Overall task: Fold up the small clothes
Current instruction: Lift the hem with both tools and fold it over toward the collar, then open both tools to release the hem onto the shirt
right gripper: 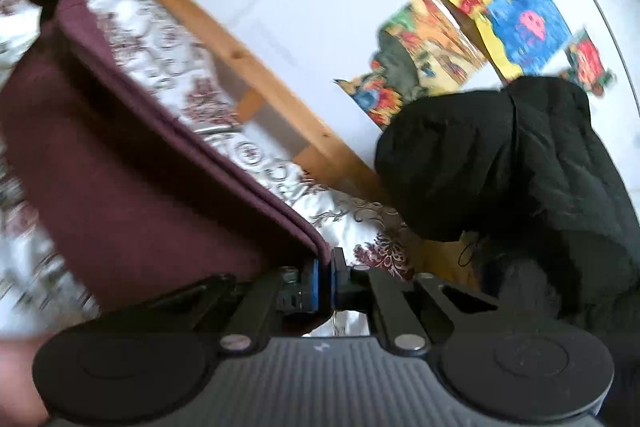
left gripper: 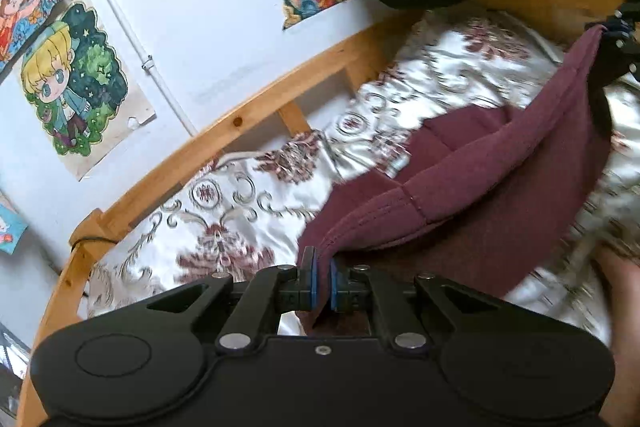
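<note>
- The bed [left gripper: 224, 195] carries everything: a wooden rail [left gripper: 208, 131] runs along its far edge by the wall, and a shiny patterned cover lies over it.
- A black coat [right gripper: 500, 167] is heaped at the bed's end, against the rail.
- The maroon garment [left gripper: 500, 155] hangs between my two tools over the middle of the bed, its lower part sagging toward the cover.
- My left gripper [left gripper: 322, 279] is clamped tight on one corner of the garment's hem.
- My right gripper [right gripper: 325, 279] is pinched just as tight on the opposite corner.
- Risk, as I judge it: each pinch takes only a thin edge, so a quick pull could slip a corner free.
- If my hands drift unevenly, the layers may twist and the fold land crooked, or the cloth may drag onto the coat.
</note>
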Demonstrator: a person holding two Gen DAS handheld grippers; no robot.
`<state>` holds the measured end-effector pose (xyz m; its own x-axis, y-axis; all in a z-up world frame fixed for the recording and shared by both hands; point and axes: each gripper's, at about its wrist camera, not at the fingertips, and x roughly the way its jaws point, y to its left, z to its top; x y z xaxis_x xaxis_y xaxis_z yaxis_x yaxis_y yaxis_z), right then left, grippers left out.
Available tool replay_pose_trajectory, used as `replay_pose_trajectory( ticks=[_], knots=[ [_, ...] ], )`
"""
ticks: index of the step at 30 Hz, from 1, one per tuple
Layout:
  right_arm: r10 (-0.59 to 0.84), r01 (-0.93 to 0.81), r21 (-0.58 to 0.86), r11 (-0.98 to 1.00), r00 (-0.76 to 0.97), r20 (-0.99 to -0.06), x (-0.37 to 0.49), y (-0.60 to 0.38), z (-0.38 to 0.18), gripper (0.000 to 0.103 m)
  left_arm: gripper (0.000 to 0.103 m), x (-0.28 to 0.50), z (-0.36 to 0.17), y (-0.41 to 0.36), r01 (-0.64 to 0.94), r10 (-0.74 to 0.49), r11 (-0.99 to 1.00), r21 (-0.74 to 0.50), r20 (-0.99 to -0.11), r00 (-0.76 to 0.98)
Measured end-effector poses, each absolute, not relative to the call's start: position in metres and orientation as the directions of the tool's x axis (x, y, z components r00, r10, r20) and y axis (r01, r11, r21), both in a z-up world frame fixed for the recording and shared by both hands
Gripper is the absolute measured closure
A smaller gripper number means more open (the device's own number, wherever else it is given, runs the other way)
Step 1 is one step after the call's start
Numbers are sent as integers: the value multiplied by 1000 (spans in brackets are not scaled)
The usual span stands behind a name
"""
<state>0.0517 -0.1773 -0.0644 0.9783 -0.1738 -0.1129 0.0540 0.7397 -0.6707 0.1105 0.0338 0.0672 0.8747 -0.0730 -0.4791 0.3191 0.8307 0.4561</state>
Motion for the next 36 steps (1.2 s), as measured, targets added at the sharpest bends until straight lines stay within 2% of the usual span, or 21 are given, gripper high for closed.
replay_pose_trajectory(
  ticks=[6, 10, 14, 16, 19, 22, 25, 27, 28, 30, 32, 36],
  knots=[
    [-274, 156, -589, 793, 954, -117, 143, -167, -69, 97, 97, 200, 42, 34, 265, -52, 875, 405, -466, 883],
    [-280, 174, -584, 793, 955, -95, 188, -159, -95, 97, 96, 239, 11, 37, 223, -23, 896, 385, -460, 888],
    [-281, 145, -609, 779, 951, -133, 223, -156, -125, 97, 96, 268, -24, 43, 201, -28, 926, 320, -474, 880],
    [-280, 150, -619, 771, 953, -118, 232, -157, -131, 97, 96, 277, -37, 46, 181, -24, 939, 294, -466, 884],
    [-292, 173, -634, 754, 953, -87, 245, -155, -140, 96, 96, 292, -49, 55, 169, -51, 966, 198, -494, 868],
    [-294, 157, -636, 755, 949, -115, 256, -153, -146, 95, 95, 309, -56, 65, 158, -70, 981, 117, -540, 839],
    [-296, 136, -631, 763, 943, -154, 263, -155, -153, 83, 91, 317, -65, 69, 155, -93, 986, 58, -579, 810],
    [-299, 135, -613, 779, 938, -174, 263, -159, -153, 65, 84, 318, -66, 74, 148, -106, 989, 22, -596, 796],
    [-300, 139, -598, 789, 937, -178, 262, -161, -151, 61, 80, 318, -65, 76, 141, -109, 990, 6, -600, 793],
    [-302, 148, -575, 804, 936, -181, 260, -165, -148, 50, 67, 318, -62, 82, 110, -106, 994, -31, -605, 789],
    [-303, 155, -560, 814, 936, -181, 259, -168, -146, 39, 49, 318, -60, 90, 72, -110, 994, -87, -610, 785],
    [-299, 164, -538, 827, 938, -174, 257, -172, -141, 15, 40, 317, -58, 104, 13, -114, 986, -164, -626, 771]
  ],
)
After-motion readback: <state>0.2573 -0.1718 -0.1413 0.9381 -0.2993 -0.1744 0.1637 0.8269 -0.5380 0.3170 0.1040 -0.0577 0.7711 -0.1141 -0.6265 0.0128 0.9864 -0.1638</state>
